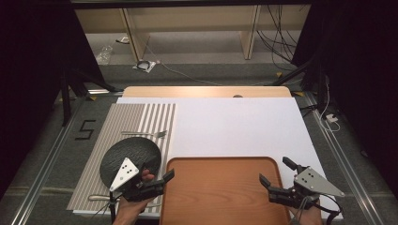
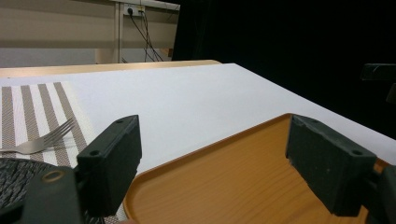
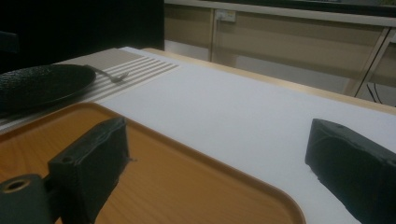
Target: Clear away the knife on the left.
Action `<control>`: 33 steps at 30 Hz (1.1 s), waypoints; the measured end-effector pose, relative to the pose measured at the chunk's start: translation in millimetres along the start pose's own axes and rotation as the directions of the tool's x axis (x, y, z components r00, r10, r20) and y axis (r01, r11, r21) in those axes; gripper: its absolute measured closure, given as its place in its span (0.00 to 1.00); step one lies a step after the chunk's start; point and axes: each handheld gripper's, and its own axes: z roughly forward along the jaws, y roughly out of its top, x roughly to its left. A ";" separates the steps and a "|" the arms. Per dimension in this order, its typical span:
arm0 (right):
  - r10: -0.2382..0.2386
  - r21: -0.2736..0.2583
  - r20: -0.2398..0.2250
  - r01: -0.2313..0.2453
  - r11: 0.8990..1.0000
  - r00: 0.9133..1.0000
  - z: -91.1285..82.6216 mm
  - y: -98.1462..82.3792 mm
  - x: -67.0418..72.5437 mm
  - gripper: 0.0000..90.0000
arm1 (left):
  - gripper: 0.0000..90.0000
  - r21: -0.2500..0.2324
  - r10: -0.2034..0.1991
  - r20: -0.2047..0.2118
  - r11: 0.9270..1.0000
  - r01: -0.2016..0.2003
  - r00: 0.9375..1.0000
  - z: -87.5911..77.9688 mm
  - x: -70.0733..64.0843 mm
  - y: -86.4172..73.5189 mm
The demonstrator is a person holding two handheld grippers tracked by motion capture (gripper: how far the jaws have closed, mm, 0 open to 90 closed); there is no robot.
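Both grippers hang with jaws apart and empty: left gripper (image 1: 162,180) at the tray's (image 1: 220,197) left rim, right gripper (image 1: 274,176) at its right rim. Tray lies at the near table edge, long axis left-to-right, beside the plate (image 1: 136,152).

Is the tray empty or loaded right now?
Empty. The tray shows bare wood in the high view and both gripper views; the plate and fork sit beside it on the striped mat.

Left gripper (image 2: 212,163) jaws wide apart over tray (image 2: 224,182); fork (image 2: 39,140) left — on striped mat (image 2: 42,105).
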 end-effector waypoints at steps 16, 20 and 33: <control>-0.014 0.014 0.001 0.014 1.000 1.000 1.0 -0.4 1.0 0.09 | 0.21 0.003 0.001 -0.009 1.000 -0.001 1.000 -1.1 1.0 0.9; -0.015 0.013 0.002 0.015 1.000 1.000 1.2 -0.5 1.2 0.09 | 0.21 0.008 0.014 -0.026 1.000 -0.014 1.000 -2.8 1.8 2.3; -0.022 0.015 0.004 0.022 1.000 1.000 2.1 -0.1 1.9 0.09 | 0.22 0.089 0.087 -0.093 0.993 -0.079 0.992 -11.4 4.6 8.0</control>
